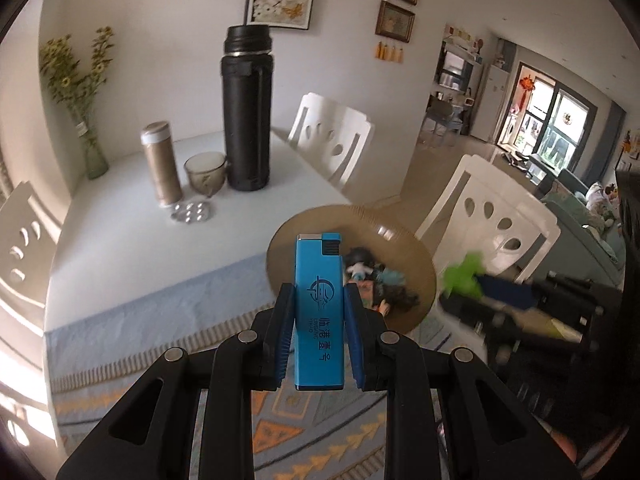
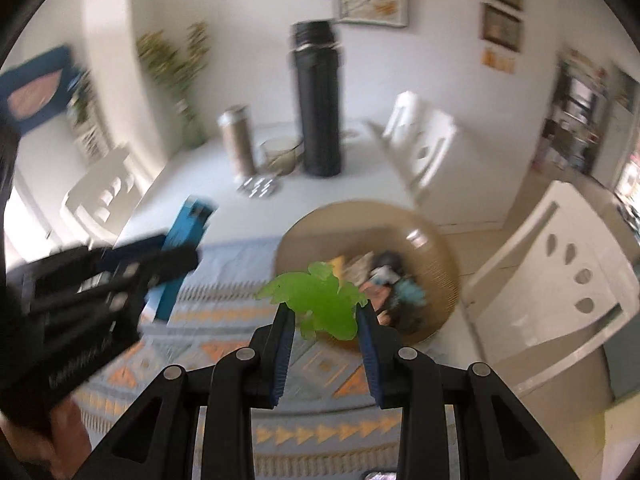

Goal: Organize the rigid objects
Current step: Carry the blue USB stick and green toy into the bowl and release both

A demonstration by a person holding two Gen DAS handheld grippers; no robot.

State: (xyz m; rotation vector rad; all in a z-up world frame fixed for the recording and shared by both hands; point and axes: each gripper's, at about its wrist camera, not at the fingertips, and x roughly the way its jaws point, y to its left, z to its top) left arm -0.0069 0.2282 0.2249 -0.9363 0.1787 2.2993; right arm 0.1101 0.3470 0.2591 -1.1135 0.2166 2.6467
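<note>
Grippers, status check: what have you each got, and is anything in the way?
Left gripper shut on blue lighter. Right gripper shut on green toy. Brown bowl of toys ahead, nothing blocking.

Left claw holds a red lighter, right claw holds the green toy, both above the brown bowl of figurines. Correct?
Not quite: the lighter is blue, not red, as the left wrist view shows it clamped in the left claw. The rest stands: the right claw grips the green toy, with the brown bowl of figurines beyond.
</note>
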